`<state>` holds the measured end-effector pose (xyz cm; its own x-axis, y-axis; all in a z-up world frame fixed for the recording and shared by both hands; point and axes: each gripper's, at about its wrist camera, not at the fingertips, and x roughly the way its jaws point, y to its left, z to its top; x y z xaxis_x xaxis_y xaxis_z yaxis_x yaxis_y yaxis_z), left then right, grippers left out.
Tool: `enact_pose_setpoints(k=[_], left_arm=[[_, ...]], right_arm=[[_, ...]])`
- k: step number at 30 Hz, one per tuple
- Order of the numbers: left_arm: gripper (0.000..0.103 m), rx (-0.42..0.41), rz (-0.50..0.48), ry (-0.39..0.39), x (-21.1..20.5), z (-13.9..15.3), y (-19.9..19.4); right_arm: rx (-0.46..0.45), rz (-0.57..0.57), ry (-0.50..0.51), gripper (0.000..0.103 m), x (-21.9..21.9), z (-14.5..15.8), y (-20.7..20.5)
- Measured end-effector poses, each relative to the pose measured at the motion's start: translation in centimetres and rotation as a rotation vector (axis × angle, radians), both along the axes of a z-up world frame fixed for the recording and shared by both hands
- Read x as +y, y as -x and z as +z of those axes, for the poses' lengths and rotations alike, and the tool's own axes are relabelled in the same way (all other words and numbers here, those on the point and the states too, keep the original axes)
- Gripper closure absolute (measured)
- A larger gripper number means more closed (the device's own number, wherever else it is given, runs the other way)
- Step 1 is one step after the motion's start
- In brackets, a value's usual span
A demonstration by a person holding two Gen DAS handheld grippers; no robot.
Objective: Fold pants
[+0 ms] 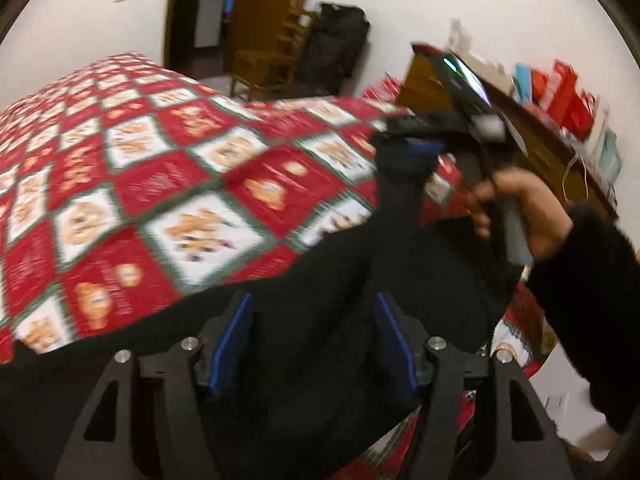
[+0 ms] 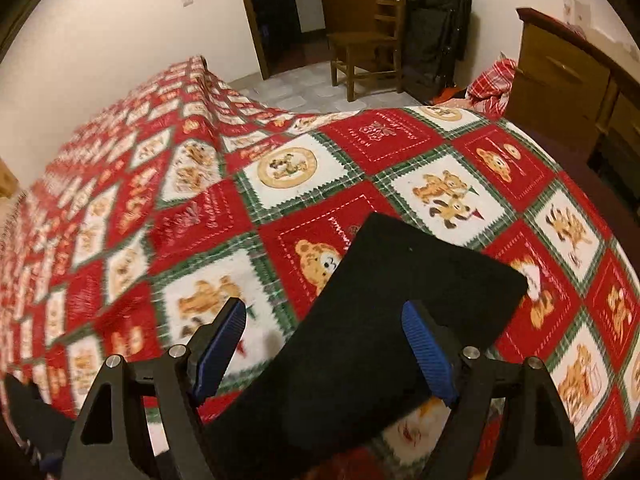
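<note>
1. Pants (image 2: 384, 312): black, matte, soft fabric with no visible pattern. In the right wrist view a flat panel with a straight far edge and squared corners is seen lying on the bed between the two fingers of the right gripper (image 2: 326, 346), angled toward the upper right. In the left wrist view the pants (image 1: 320, 320) are spread as a dark mass beneath and between the fingers of the left gripper (image 1: 314, 346).

2. Left gripper: black angular frame, blue ribbed pads on the fingers (image 1: 232, 344). The fingers are held spread, with fabric in the gap; whether the pads touch the cloth cannot be told.

3. Right gripper: same build, blue ribbed pads on the fingers (image 2: 428, 348). In its own view the fingers are spread, one at each side of the panel. In the left wrist view the right gripper (image 1: 412, 148) is blurred and a peak of black cloth is seen rising to its tip; whether it is pinched there cannot be told.

4. Right hand (image 1: 516, 216): wrapped around the gripper handle, black sleeve at the wrist.

5. Bed cover (image 2: 280, 168): fleecy, red and white squares set diamond-wise, green plaid borders, teddy-bear motifs.

6. Wooden chair (image 2: 368, 44): brown, slatted back, standing on the tiled floor beyond the bed.

7. Black bag (image 2: 436, 28): upright against the wall, beside the chair.

8. Wooden dresser (image 2: 568, 76): brown, drawer fronts with handles, at the right.
</note>
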<state>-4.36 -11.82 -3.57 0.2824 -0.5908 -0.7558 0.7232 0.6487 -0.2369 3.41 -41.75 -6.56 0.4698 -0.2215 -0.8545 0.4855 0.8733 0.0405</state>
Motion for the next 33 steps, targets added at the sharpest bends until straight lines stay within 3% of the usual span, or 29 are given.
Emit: enact_pose_setpoints(k=[2,4,5,7,9,10,12,15,19,22,27,33], left_arm=[[0.037,0.009,-0.029,-0.018,-1.1,-0.7,0.4],[0.037,0.001,-0.055,-0.050,-1.9,-1.3,0.6],[0.037,-0.006,-0.068,-0.063,-2.4,-1.5,0.9],[0.037,0.005,-0.081,-0.061,-2.8,-1.7,1.2],[0.039,0.021,-0.093,-0.054,-2.8,-1.7,1.5],[0.043,0.020,-0.096,-0.053,-2.9,-1.8,1.5],[0.065,0.018,-0.099,-0.057,-2.8,-1.8,1.6],[0.086,0.014,-0.102,-0.041,-2.5,-1.5,1.6],[0.092,-0.018,-0.140,-0.007,-2.4,-0.4,2.6],[0.092,-0.089,-0.199,0.007,-2.4,0.6,4.6],[0.092,-0.161,-0.274,-0.004,-2.7,0.7,7.0],[0.092,-0.170,-0.310,-0.036,-3.2,0.0,8.1]], right_arm=[[0.032,-0.029,0.001,0.023,-0.5,-0.8,0.3],[0.060,-0.015,0.047,0.034,-0.4,-0.9,0.1],[0.058,0.003,0.056,0.047,-0.3,-0.6,0.2],[0.061,0.016,0.045,0.090,-0.7,-0.4,0.4],[0.036,0.021,-0.033,0.095,-1.7,0.0,1.1],[0.019,0.020,-0.055,0.096,-1.9,0.3,1.7],[-0.062,0.018,-0.102,0.096,-2.3,1.6,3.7],[-0.222,0.007,-0.157,0.096,-2.6,4.2,8.1],[-0.387,-0.048,-0.207,0.096,-3.0,6.3,14.3],[-0.468,-0.101,-0.227,0.096,-2.8,6.5,19.7],[-0.504,-0.202,-0.271,0.097,-2.6,4.2,25.6],[-0.453,-0.292,-0.340,0.097,-2.7,0.4,28.7]])
